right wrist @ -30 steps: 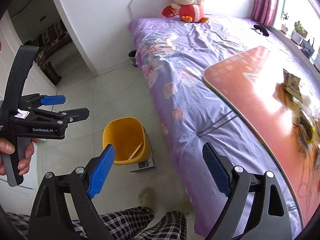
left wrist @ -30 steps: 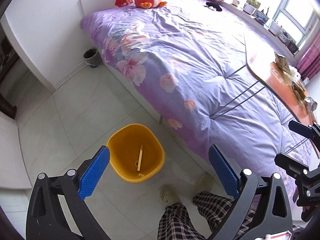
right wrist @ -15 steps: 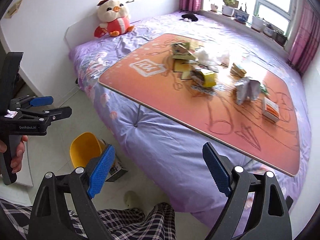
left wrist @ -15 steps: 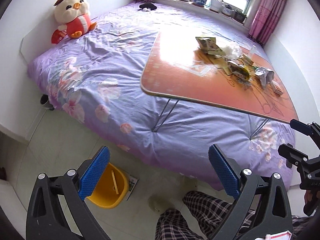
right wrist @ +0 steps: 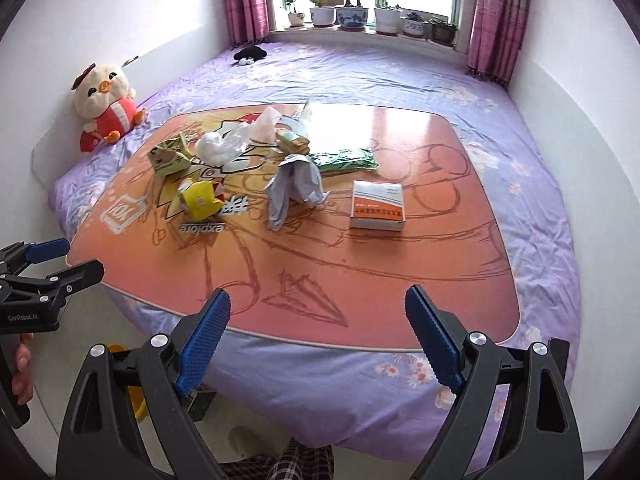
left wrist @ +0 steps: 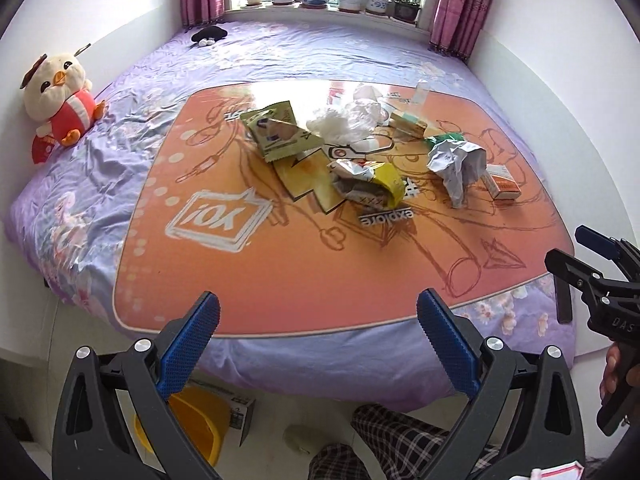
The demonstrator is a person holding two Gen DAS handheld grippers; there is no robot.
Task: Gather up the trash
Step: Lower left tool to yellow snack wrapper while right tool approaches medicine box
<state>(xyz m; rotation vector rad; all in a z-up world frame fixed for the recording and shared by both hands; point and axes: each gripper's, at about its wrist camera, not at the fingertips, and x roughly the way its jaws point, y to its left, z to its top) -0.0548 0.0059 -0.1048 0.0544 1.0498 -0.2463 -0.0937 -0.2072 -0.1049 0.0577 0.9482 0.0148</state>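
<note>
Swung up from the floor and yellow bin [left wrist: 192,424] since a second ago, now facing the purple bed [left wrist: 320,56] and its orange folding table [left wrist: 304,264].
Spread mid-table: trash, namely a green snack bag [left wrist: 280,132], white plastic wad [left wrist: 344,120], yellow wrapper [left wrist: 376,184], crumpled foil bag [left wrist: 456,160], orange-and-white box [right wrist: 376,205]. Left gripper [left wrist: 318,340] and right gripper [right wrist: 318,330] both spread wide, empty, hovering near the table's front edge.
</note>
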